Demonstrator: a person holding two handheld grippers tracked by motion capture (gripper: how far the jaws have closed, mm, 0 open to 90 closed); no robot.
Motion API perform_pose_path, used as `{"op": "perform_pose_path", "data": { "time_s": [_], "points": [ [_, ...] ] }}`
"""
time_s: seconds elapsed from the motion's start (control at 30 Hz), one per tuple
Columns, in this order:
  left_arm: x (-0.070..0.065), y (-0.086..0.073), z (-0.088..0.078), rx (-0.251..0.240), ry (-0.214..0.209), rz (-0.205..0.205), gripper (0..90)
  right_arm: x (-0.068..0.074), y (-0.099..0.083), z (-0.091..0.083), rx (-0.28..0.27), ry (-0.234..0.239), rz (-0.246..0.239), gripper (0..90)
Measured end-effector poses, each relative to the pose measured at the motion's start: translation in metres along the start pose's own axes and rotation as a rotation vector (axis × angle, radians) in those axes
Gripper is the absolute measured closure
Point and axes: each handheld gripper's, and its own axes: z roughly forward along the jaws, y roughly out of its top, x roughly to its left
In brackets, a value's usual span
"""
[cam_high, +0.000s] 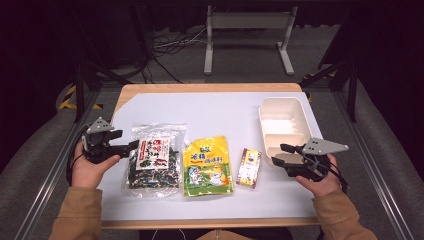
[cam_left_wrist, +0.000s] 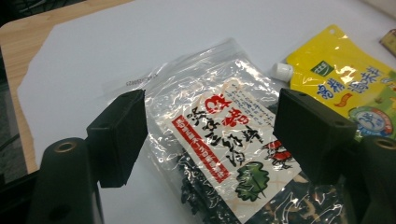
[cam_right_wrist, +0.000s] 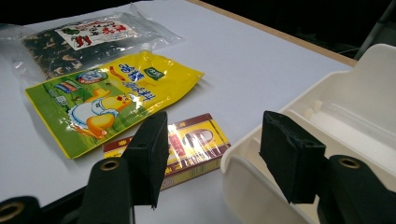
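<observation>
A clear bag of dark dried seaweed (cam_high: 154, 161) (cam_left_wrist: 224, 140) (cam_right_wrist: 84, 39) lies at the left of the white table cover. A yellow spouted pouch (cam_high: 207, 165) (cam_left_wrist: 345, 86) (cam_right_wrist: 107, 100) sits beside it, then a small red-and-yellow box (cam_high: 249, 167) (cam_right_wrist: 187, 147). A cream lidless lunch box (cam_high: 283, 127) (cam_right_wrist: 345, 135) stands at the right. My left gripper (cam_high: 131, 146) (cam_left_wrist: 210, 140) is open, its jaws straddling the seaweed bag's left edge. My right gripper (cam_high: 283, 152) (cam_right_wrist: 212, 154) is open near the lunch box's front corner, with the small box just beyond it.
The white sheet (cam_high: 220, 112) covers a wooden table (cam_high: 200, 87); its far half is bare. Metal rails run along both sides of the table, and a white stand (cam_high: 247, 35) with cables sits on the floor behind.
</observation>
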Motion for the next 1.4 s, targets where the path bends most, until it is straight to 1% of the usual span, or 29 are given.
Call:
{"op": "perform_pose_path", "data": {
  "time_s": [0.03, 0.1, 0.2, 0.23, 0.3, 0.33, 0.37, 0.4, 0.43, 0.5, 0.57, 0.6, 0.63, 0.67, 0.7, 0.73, 0.8, 0.87, 0.97, 1.0, 1.03, 1.27, 1.33, 1.37, 1.4],
  "points": [
    [0.000, 0.000, 0.000, 0.000, 0.000, 0.000, 27.2, 0.000, 0.000, 0.000, 0.000, 0.000, 0.000, 42.4],
    [0.002, 0.002, 0.002, -0.008, 0.003, -0.017, 27.9, 0.000, 0.001, 0.001, -0.003, 0.003, -0.001, 42.3],
    [0.007, 0.003, 0.006, 0.001, 0.012, -0.044, 27.8, 0.000, 0.001, 0.002, 0.001, 0.006, 0.001, 42.2],
    [0.009, 0.003, 0.008, 0.008, 0.019, -0.049, 27.5, 0.001, 0.001, 0.003, 0.002, 0.008, 0.000, 42.1],
    [0.012, 0.003, 0.010, 0.006, 0.054, -0.073, 23.4, 0.001, 0.001, 0.004, 0.004, 0.012, -0.001, 42.1],
    [0.015, 0.002, 0.012, -0.005, 0.065, -0.086, 21.5, 0.002, 0.001, 0.004, 0.004, 0.014, 0.000, 42.0],
    [0.016, 0.001, 0.013, -0.006, 0.062, -0.089, 22.5, 0.003, 0.001, 0.004, 0.004, 0.013, -0.005, 42.0],
    [0.019, 0.000, 0.016, -0.006, 0.048, -0.096, 26.7, 0.003, 0.001, 0.004, 0.002, 0.012, -0.007, 42.0],
    [0.021, -0.001, 0.017, -0.004, 0.044, -0.102, 26.7, 0.004, 0.001, 0.003, -0.002, 0.010, -0.010, 42.0],
    [0.027, -0.003, 0.023, 0.000, 0.053, -0.130, 26.6, 0.004, 0.001, 0.002, -0.008, 0.008, -0.010, 42.0],
    [0.031, -0.004, 0.027, 0.008, 0.048, -0.144, 26.4, 0.005, 0.001, 0.001, -0.009, 0.008, -0.009, 42.0],
    [0.033, -0.005, 0.030, 0.002, 0.048, -0.154, 25.8, 0.006, 0.001, 0.000, -0.010, 0.006, -0.011, 41.9],
    [0.036, -0.006, 0.033, 0.007, 0.035, -0.170, 24.2, 0.006, 0.001, 0.000, -0.010, 0.008, -0.010, 41.8],
    [0.039, -0.006, 0.037, 0.022, 0.019, -0.185, 21.5, 0.007, 0.001, 0.000, -0.011, 0.008, -0.009, 41.7],
    [0.039, -0.006, 0.037, 0.022, 0.019, -0.185, 19.7, 0.007, 0.001, 0.000, -0.011, 0.008, -0.009, 41.7],
    [0.041, -0.007, 0.040, 0.036, 0.015, -0.188, 19.3, 0.008, 0.001, 0.000, -0.007, 0.009, -0.011, 41.3],
    [0.042, -0.008, 0.046, 0.048, 0.018, -0.193, 19.3, 0.009, 0.001, 0.000, -0.007, 0.009, -0.015, 41.1],
    [0.045, -0.009, 0.052, 0.056, 0.000, -0.208, 19.4, 0.012, 0.000, -0.001, -0.007, 0.008, -0.019, 40.9],
    [0.049, -0.009, 0.058, 0.076, -0.008, -0.225, 20.1, 0.014, -0.001, -0.004, -0.007, 0.004, -0.022, 40.9],
    [0.051, -0.010, 0.060, 0.080, -0.021, -0.246, 21.6, 0.015, -0.001, -0.005, -0.008, 0.004, -0.020, 40.8],
    [0.052, -0.010, 0.062, 0.082, -0.029, -0.256, 24.2, 0.015, -0.002, -0.006, -0.008, 0.003, -0.017, 40.6],
    [0.058, -0.013, 0.075, 0.113, -0.022, -0.277, 25.5, 0.015, -0.006, -0.012, -0.006, -0.007, -0.006, 40.2],
    [0.060, -0.014, 0.080, 0.124, -0.035, -0.289, 26.0, 0.014, -0.007, -0.015, -0.009, -0.013, 0.001, 40.1],
    [0.060, -0.014, 0.082, 0.129, -0.036, -0.287, 26.0, 0.013, -0.008, -0.016, -0.009, -0.015, 0.003, 40.1],
    [0.060, -0.015, 0.085, 0.136, -0.039, -0.294, 25.5, 0.013, -0.008, -0.016, -0.008, -0.016, 0.006, 40.1]
  ]
}}
